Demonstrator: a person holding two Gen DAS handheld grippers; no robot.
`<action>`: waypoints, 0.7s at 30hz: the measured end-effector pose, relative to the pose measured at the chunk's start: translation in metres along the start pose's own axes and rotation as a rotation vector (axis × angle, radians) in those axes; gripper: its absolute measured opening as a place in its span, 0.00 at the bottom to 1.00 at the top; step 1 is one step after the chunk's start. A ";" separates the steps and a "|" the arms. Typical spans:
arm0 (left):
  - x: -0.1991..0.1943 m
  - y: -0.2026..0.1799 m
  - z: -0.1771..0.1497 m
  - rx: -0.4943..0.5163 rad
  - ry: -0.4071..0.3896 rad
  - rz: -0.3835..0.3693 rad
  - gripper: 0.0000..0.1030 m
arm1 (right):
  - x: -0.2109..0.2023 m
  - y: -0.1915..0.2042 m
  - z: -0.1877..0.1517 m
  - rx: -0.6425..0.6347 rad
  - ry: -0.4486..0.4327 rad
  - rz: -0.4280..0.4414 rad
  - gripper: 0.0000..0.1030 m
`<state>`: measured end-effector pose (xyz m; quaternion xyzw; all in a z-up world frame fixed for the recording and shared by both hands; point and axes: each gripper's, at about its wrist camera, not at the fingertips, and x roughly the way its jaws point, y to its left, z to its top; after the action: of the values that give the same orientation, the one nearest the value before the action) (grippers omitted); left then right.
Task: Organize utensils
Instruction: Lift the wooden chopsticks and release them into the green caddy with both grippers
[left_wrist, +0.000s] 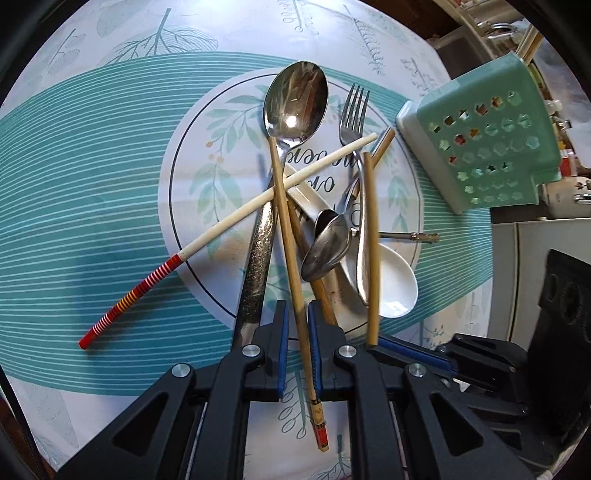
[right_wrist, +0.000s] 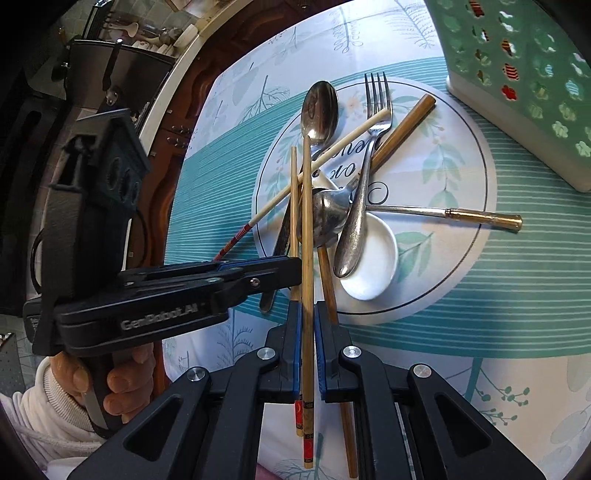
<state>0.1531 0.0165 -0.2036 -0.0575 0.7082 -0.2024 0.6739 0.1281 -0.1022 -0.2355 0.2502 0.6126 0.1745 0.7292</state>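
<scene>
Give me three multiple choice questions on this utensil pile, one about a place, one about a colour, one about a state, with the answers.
1. The fork's handle end lies: A over the white spoon's bowl; B hanging off the table edge; C upright in a cup.
2. The pale chopstick's striped end is mainly: A blue; B red; C black.
3. The left gripper and right gripper are: A both open, holding nothing; B both holding spoons; C each shut on a bamboo chopstick.

Answers: 1 A, the handle overlaps the white bowl. 2 B, red bands show. 3 C, one stick sits clamped between each pair of jaws.
</scene>
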 end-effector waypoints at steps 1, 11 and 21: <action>0.002 -0.002 0.001 0.000 0.004 0.014 0.08 | -0.003 0.000 -0.001 -0.002 -0.005 0.000 0.06; 0.011 -0.027 0.009 0.002 0.028 0.164 0.05 | -0.027 -0.004 -0.014 0.002 -0.037 0.006 0.06; -0.048 -0.046 -0.023 0.035 -0.156 0.051 0.03 | -0.071 -0.008 -0.027 -0.002 -0.142 0.075 0.06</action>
<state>0.1263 -0.0034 -0.1421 -0.0431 0.6513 -0.1924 0.7328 0.0877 -0.1448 -0.1864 0.2842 0.5493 0.1842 0.7639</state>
